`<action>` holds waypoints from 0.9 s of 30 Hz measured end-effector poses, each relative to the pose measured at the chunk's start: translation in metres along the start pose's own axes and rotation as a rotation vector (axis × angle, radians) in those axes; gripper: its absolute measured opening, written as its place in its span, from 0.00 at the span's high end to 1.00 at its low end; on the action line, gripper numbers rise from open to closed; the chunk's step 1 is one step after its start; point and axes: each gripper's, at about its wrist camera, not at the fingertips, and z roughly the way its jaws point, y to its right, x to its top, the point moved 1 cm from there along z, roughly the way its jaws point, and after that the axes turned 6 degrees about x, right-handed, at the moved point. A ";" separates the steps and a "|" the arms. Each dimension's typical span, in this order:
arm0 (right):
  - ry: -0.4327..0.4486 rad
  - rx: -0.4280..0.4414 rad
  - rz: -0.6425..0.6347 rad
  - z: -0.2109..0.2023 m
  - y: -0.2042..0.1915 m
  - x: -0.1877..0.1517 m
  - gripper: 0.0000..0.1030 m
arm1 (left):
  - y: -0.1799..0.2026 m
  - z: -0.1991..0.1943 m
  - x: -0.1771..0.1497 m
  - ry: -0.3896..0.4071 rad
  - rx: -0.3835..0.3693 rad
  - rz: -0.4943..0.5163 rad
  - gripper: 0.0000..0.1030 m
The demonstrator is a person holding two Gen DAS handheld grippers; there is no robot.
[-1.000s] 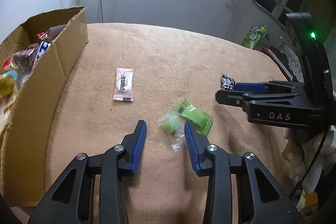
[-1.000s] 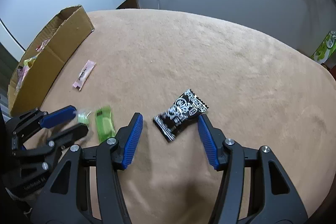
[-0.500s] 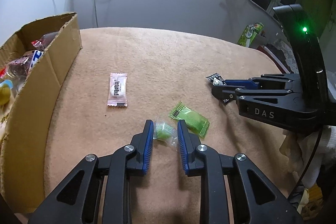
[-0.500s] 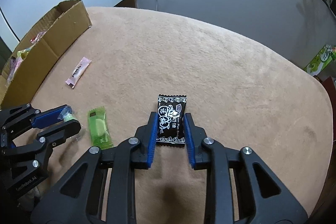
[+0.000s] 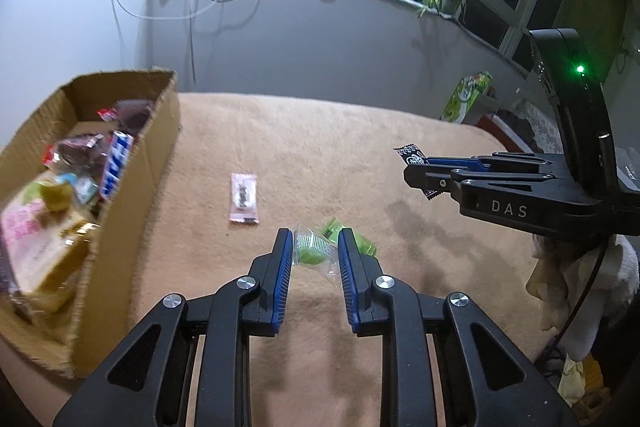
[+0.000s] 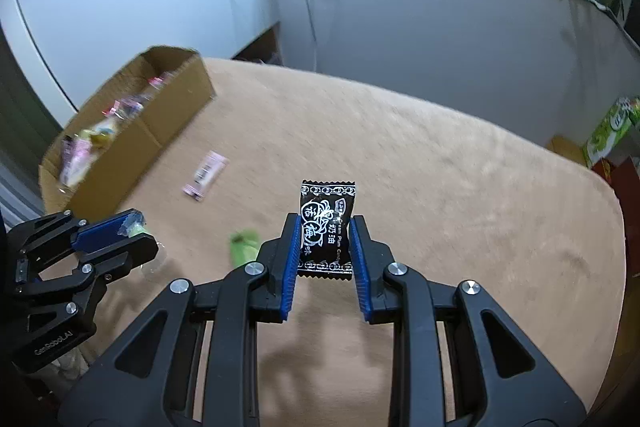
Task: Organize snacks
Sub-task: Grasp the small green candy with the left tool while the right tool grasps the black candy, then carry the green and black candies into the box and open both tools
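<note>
The cardboard box (image 5: 132,163) sits at the left edge of the table (image 5: 304,147), already holding a heap of wrapped snacks, and both tools carry something bound for it, I judge. The box lies forward and to the left of each tool, its long axis running away from the cameras, its open top facing up. The left tool (image 5: 314,251) is much the nearer — the box wall is just beside it — while the right tool (image 6: 325,241) is farther out over the table's middle and would have to cross past the left one.

The left tool is closed on a clear-wrapped green candy (image 5: 311,253), pinched between its blue pads and clear of the cloth. The right tool is clamped on a black plum candy packet (image 6: 326,223), held upright, its top sticking out above the fingers.

Left on the table — a pink candy packet (image 5: 243,198) near the box, and a green packet (image 6: 243,247) close to the left tool.
</note>
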 end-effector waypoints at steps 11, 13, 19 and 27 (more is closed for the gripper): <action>0.056 0.048 -0.082 -0.012 -0.054 0.027 0.75 | -0.026 -0.048 0.010 0.105 0.055 -0.007 0.79; 0.063 0.055 -0.095 -0.011 -0.063 0.032 0.75 | -0.030 -0.054 0.011 0.118 0.066 -0.012 0.79; 0.071 0.085 -0.131 -0.005 -0.092 0.048 0.75 | -0.051 -0.072 0.009 0.154 0.102 -0.032 0.79; 0.060 0.129 -0.182 0.011 -0.135 0.069 0.75 | -0.094 -0.075 0.005 0.159 0.146 -0.081 0.79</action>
